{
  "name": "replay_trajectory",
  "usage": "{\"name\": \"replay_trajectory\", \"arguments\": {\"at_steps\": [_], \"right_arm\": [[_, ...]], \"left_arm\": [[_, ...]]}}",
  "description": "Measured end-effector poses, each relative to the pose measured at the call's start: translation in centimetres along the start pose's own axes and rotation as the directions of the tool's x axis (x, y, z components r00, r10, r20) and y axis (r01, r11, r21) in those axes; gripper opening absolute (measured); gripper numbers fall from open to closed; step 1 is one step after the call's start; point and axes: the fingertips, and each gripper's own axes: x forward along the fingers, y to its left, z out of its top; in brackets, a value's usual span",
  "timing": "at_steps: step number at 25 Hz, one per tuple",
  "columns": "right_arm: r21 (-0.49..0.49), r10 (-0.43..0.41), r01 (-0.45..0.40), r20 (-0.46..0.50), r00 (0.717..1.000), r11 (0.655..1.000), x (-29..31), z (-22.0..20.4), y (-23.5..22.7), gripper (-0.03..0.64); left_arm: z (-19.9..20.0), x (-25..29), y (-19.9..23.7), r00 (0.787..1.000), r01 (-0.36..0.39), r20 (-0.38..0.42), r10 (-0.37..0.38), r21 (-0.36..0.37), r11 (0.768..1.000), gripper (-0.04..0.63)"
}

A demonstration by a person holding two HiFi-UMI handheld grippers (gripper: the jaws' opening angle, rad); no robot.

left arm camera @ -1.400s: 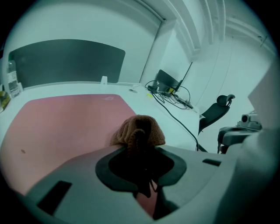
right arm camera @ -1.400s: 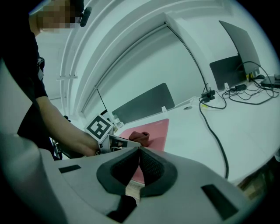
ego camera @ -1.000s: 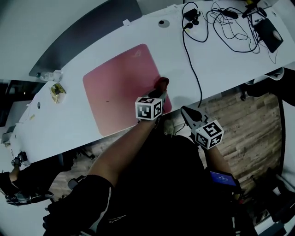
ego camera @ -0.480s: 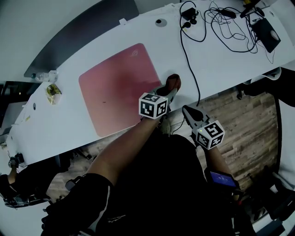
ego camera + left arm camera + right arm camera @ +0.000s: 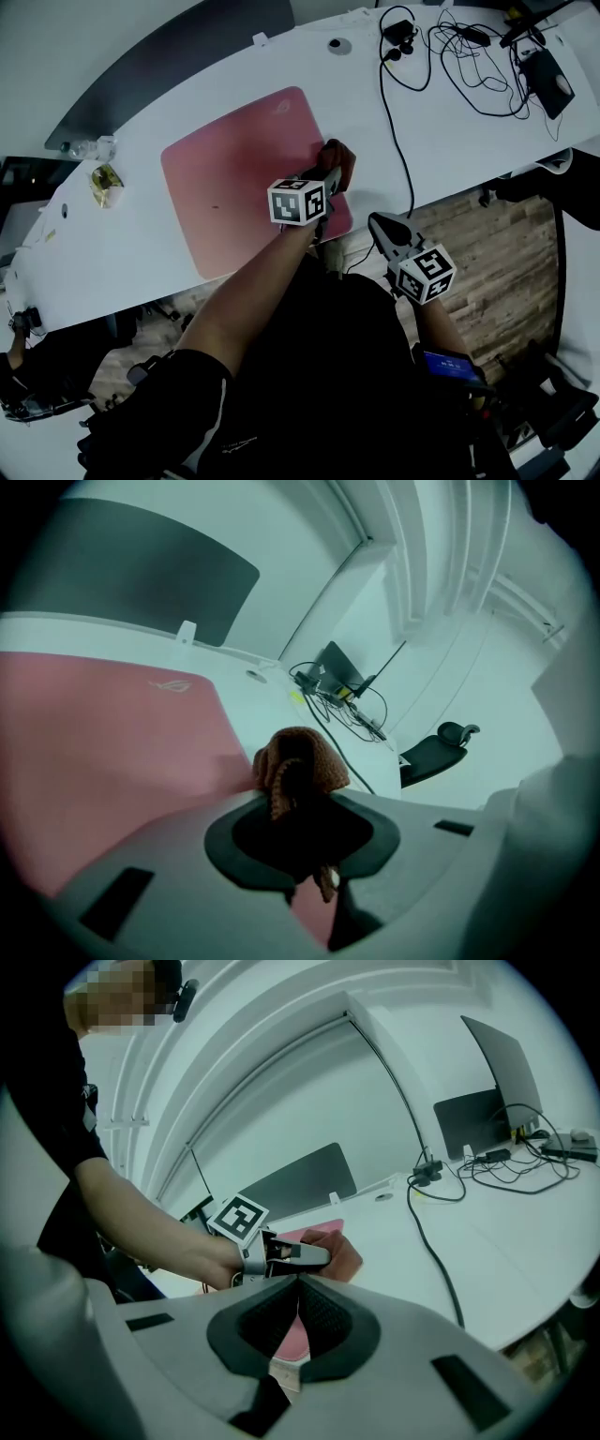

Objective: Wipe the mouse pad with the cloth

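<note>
Item 1, cloth (image 5: 300,759): a brown knitted rag, bunched into a wad. I judge it light, soft and limp, likelier to drag and fold than to slide. The hold belongs on the gathered bulk, which is where my left gripper (image 5: 302,810) has it, jaws clamped on the wad. The cloth sits at the right edge of the mouse pad, touching it.

Item 2, mouse pad (image 5: 234,183): large, pink-red, lying flat on the desk, with a faint logo near its far corner. It is probably thin and flexible. I judge an edge could curl if the cloth catches there.

Item 3, right gripper (image 5: 298,1309): jaws closed together on nothing, held just off the desk's near edge.

Item 4, white desk (image 5: 450,141): long and smooth. Black cables (image 5: 469,66) lie tangled at the far right, and one runs near the pad. A dark divider panel (image 5: 178,66) stands behind.

Item 5, room: wood-plank floor (image 5: 506,234), black office chair (image 5: 436,752), pale walls.
</note>
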Motion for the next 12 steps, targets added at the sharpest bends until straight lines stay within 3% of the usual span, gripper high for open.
{"name": "replay_trajectory", "arguments": {"at_steps": [12], "right_arm": [[-0.042, 0.05, -0.051, -0.024, 0.998, 0.998, 3.3, 1.3, 2.3, 0.026]], "left_arm": [[-0.9, -3.8, 5.2, 0.992, -0.126, -0.008, 0.126, -0.094, 0.988, 0.089]]}}
